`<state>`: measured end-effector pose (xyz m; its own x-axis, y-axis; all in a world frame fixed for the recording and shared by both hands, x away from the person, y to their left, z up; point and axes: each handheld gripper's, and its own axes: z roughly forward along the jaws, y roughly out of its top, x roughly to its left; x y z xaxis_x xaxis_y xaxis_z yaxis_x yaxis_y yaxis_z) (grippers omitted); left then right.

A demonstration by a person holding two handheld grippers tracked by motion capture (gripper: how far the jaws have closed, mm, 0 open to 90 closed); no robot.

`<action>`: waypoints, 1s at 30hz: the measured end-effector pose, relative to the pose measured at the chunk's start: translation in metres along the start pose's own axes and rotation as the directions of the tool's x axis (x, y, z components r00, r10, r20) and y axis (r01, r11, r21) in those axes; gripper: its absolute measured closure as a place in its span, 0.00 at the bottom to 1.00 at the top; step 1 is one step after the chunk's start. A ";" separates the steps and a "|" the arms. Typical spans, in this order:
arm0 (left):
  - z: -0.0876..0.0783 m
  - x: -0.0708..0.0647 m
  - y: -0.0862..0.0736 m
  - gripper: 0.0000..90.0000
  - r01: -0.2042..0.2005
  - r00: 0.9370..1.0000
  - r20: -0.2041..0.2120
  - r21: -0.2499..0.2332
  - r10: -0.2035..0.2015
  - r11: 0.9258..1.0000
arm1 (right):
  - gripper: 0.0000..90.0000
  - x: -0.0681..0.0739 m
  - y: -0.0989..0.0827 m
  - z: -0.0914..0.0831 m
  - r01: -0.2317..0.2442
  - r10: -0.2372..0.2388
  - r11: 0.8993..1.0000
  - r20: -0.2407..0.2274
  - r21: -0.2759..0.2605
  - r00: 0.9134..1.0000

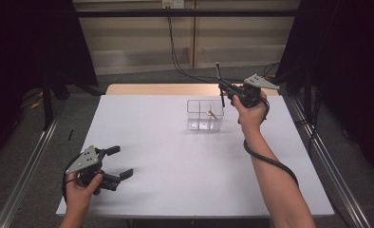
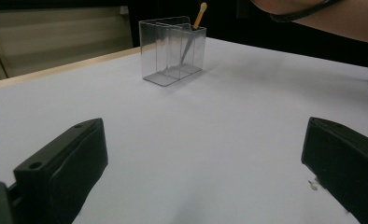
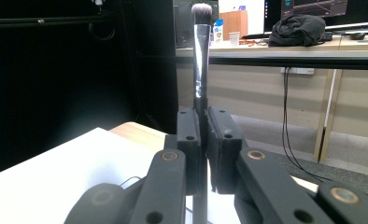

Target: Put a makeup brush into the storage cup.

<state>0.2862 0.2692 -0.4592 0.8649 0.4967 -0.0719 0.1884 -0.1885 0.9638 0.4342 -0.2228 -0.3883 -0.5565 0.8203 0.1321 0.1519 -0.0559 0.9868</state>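
Observation:
A clear plastic organizer box (image 1: pixel 204 115) (image 2: pixel 173 49) with compartments stands on the white table (image 1: pixel 175 161), right of centre toward the far side. A small stick with an orange tip (image 1: pixel 212 114) (image 2: pixel 200 14) leans inside it. My right gripper (image 1: pixel 221 88) (image 3: pixel 204 121) hovers just above the box's far right corner, shut on a makeup brush (image 1: pixel 219 76) (image 3: pixel 201 51). The brush stands upright, dark bristles on top, with a silver ferrule. My left gripper (image 1: pixel 119 162) (image 2: pixel 203 154) rests at the table's near left, open, nothing between its jaws.
A wooden strip (image 1: pixel 147 89) runs along the table's far edge. Black curtains (image 1: pixel 28 42) hang at both sides and metal rails (image 1: pixel 28 161) flank the table. Cables (image 1: pixel 180 66) trail over the floor beyond it.

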 end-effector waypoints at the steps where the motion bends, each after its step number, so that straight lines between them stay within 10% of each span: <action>1: 0.000 0.000 0.000 0.00 0.005 1.000 0.000 -0.006 -0.005 1.000 | 0.94 0.000 0.000 0.000 -0.001 0.001 1.000 0.002 0.000 1.000; 30: -0.003 0.000 0.000 0.00 -0.007 1.000 -0.005 -0.003 0.007 1.000 | 0.94 0.005 -0.016 0.010 -0.011 0.012 1.000 -0.015 0.012 1.000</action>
<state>0.2853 0.2714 -0.4584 0.8638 0.4998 -0.0634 0.1805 -0.1895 0.9651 0.4370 -0.2122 -0.4048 -0.5669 0.8110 0.1448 0.1679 -0.0584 0.9841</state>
